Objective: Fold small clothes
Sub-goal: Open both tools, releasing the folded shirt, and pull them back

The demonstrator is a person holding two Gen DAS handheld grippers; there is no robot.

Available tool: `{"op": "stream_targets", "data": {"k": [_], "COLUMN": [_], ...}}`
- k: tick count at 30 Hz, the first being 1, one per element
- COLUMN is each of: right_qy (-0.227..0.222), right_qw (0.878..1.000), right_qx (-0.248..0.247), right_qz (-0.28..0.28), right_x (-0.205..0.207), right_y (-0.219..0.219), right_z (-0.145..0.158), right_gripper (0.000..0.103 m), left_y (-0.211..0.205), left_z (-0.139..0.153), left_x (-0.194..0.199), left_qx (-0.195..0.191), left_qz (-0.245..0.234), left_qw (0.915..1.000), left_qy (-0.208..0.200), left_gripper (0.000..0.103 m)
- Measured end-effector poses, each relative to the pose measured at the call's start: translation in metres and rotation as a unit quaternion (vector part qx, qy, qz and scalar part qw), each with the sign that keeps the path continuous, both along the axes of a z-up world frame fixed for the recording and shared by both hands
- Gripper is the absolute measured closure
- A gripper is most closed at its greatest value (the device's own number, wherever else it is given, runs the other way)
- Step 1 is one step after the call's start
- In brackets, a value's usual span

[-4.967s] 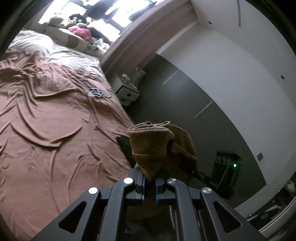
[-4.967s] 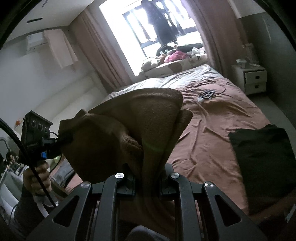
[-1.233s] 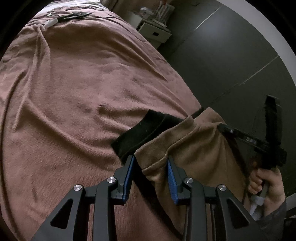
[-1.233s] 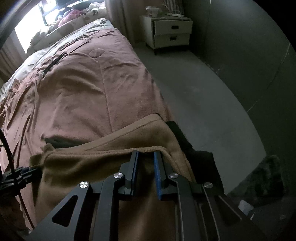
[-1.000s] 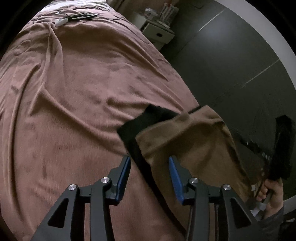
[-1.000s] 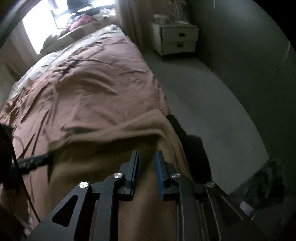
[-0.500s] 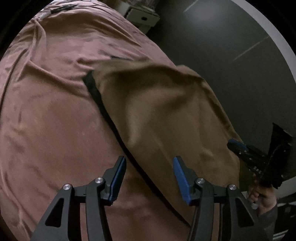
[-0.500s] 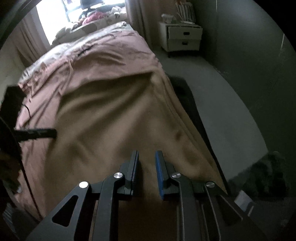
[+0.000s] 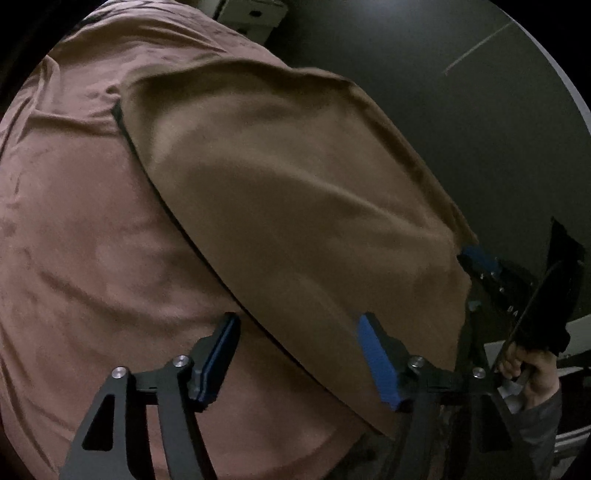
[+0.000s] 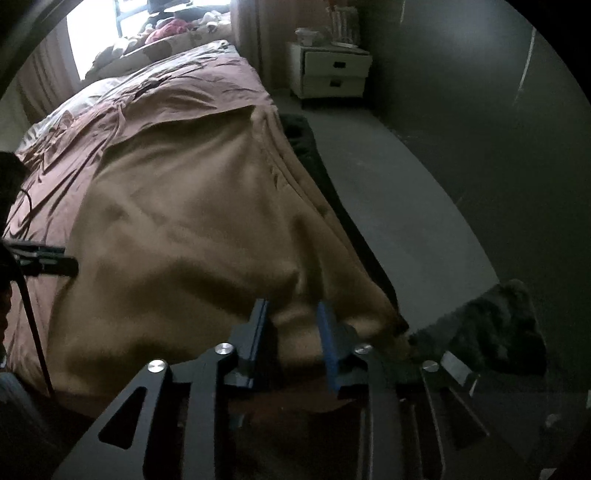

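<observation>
- The left wrist view sits just behind the left gripper [image 9: 297, 356], angled steeply down at the bed's near corner, close above the spread brown garment [image 9: 295, 206].
- It faces across toward the dark wall [image 9: 424, 74], catching the right gripper [image 9: 476, 258] at its right edge.
- The right wrist view sits behind the right gripper [image 10: 293, 332], looking along the bed [image 10: 177, 99] toward the window [image 10: 96, 33] and nightstand [image 10: 330, 75].
- The 2 views share the garment, the bed cover and the nightstand.

My bed [image 10: 155, 110] carries a brown garment [image 10: 192, 206] spread flat over a black cloth [image 10: 306, 147].
</observation>
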State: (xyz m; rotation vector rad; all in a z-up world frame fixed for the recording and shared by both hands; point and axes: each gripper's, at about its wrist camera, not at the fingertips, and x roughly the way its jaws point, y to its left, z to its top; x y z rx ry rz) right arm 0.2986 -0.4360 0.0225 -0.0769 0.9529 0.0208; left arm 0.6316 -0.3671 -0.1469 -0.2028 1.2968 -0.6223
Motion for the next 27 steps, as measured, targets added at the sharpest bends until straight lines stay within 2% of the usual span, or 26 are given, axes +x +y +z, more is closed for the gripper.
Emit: {"op": "stream_targets", "data": {"k": [4,6,8,12,16,21,25,27], "right_qy": [-0.005,-0.01,-0.013,-0.021,-0.03,-0.043,-0.052,-0.057], "right_qw": [1.0,1.0,1.0,1.0,0.999,0.999,0.999,0.998], "right_qx": [-0.003,-0.006,-0.004,-0.012,-0.014,-0.001,0.0,0.011], "right_qz": [-0.004,-0.002,-0.001,-0.003,0.004,0.006,0.008,0.011], "right_x": [-0.013,-0.019,-0.028,-0.043,-0.06,-0.08,-0.097,-0.107], "right_y": [0.009,0.016,0.019,0.028,0.039,0.049,0.063,0.07], "right_z": [0.006,0.009,0.013,0.024,0.037,0.054,0.066,0.075], "right_gripper": [0.064,0.047,0.035,0.019,0.017,0.013,0.01,0.003], "left_y": [-0.015,-0.019,-0.02,-0.011,0.005,0.034,0.058,0.071], "left_z": [0.0,0.003,0.007,0.024,0.044,0.076,0.101,0.113], "left_x": [-0.017,-0.026,-0.035,-0.046,-0.057,-0.075,-0.095,-0.106], "left_qx": [0.008,0.01,0.017,0.014,0.014,0.027,0.026,0.028], "left_qz": [-0.019,-0.03,-0.033,-0.025,-0.01,0.02,0.034,0.041], "left_qw": [0.9998,0.9995,0.9993,0.9995,0.9994,0.9969,0.9947,0.9934], "left_qy": [0.002,0.0,-0.004,-0.012,-0.031,-0.07,-0.093,-0.103], "left_gripper": [0.033,0.033,0.033,0.033,0.027,0.009,0.004,0.002]}}
